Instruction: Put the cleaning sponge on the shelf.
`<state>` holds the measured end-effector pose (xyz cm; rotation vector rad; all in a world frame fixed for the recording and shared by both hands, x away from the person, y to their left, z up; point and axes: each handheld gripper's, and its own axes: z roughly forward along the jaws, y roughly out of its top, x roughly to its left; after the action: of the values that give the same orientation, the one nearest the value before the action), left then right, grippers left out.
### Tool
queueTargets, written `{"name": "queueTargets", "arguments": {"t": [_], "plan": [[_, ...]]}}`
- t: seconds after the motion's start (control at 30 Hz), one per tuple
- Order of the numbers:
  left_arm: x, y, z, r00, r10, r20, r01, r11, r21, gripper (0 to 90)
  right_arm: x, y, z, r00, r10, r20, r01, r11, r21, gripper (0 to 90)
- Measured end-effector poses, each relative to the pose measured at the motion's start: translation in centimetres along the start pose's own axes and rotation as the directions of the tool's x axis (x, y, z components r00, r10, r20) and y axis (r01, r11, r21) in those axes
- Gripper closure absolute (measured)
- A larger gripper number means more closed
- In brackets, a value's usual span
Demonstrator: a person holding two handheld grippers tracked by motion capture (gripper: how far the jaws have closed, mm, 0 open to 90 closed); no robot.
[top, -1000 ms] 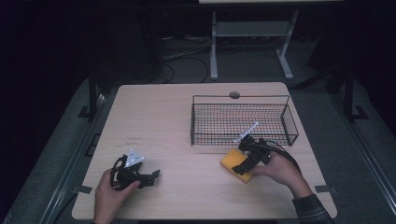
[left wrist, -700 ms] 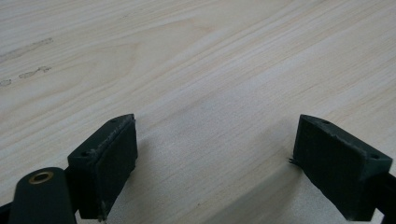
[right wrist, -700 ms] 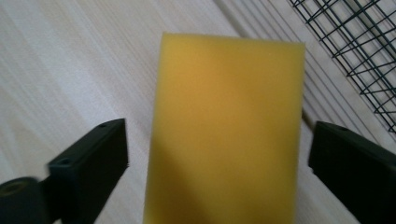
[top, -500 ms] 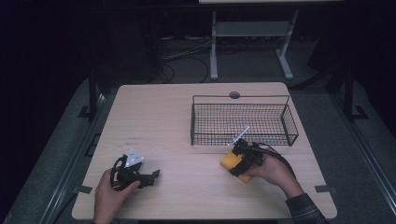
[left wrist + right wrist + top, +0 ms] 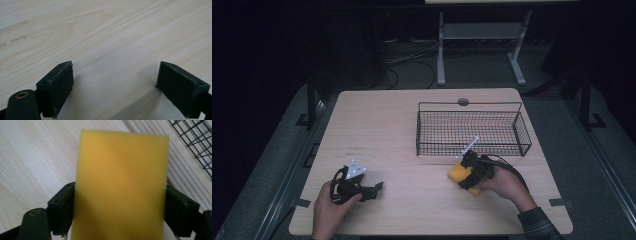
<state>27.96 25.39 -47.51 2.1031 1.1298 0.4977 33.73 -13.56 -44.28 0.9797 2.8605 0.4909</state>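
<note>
A yellow sponge [image 5: 457,173] lies flat on the wooden table [image 5: 412,130], just in front of the wire basket [image 5: 469,104]. My right gripper [image 5: 466,176] is over it. In the right gripper view the sponge [image 5: 120,182] sits between the two jaws of my right gripper [image 5: 120,212]; they stand at full width against its sides without squeezing it. Near the front left edge my left gripper [image 5: 376,189] rests in a hand. Its jaws [image 5: 115,85] are wide apart over bare wood with nothing between them.
The black wire basket stands at the back right of the table with a thin white stick [image 5: 470,145] leaning at its front wall. A round cable hole [image 5: 463,102] lies behind it. A metal stand [image 5: 479,40] is on the floor beyond.
My right gripper has slid a little to the left, farther over the yellow sponge. The left gripper and the basket have not moved.
</note>
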Motion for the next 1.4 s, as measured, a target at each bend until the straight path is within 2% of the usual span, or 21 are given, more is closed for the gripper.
{"name": "queueTargets", "arguments": {"t": [0.37, 0.43, 0.63, 0.93, 1.4], "plan": [[0.0, 0.0, 0.0, 1.0000, 0.000, 0.000, 0.000, 1.0000, 0.000, 12.9, -0.1, -0.3, -0.4, 0.9999, 0.006, -0.016, -0.006, 1.0000, -0.004, 22.3], [0.0, 0.0, 0.0, 1.0000, 0.001, 0.000, -0.001, 1.0000, -0.001, 12.9, -0.1, -0.3, -0.6, 0.9994, 0.020, -0.028, -0.020, 0.9998, -0.007, 22.4], [0.0, 0.0, 0.0, 1.0000, 0.001, 0.000, -0.001, 1.0000, -0.001, 12.9, -0.2, -0.6, -1.4, 0.9997, 0.016, -0.020, -0.016, 0.9998, -0.014, 22.5], [0.0, 0.0, 0.0, 1.0000, 0.000, 0.000, 0.000, 1.0000, 0.000, 12.9, -0.2, -0.7, -2.6, 0.9994, 0.012, -0.031, -0.013, 0.9995, -0.028, 22.6], [0.0, 0.0, 0.0, 1.0000, 0.003, 0.000, -0.003, 1.0000, -0.001, 12.9, -0.5, -1.1, -4.8, 0.9990, 0.032, -0.031, -0.034, 0.9973, -0.065, 22.7]]}}
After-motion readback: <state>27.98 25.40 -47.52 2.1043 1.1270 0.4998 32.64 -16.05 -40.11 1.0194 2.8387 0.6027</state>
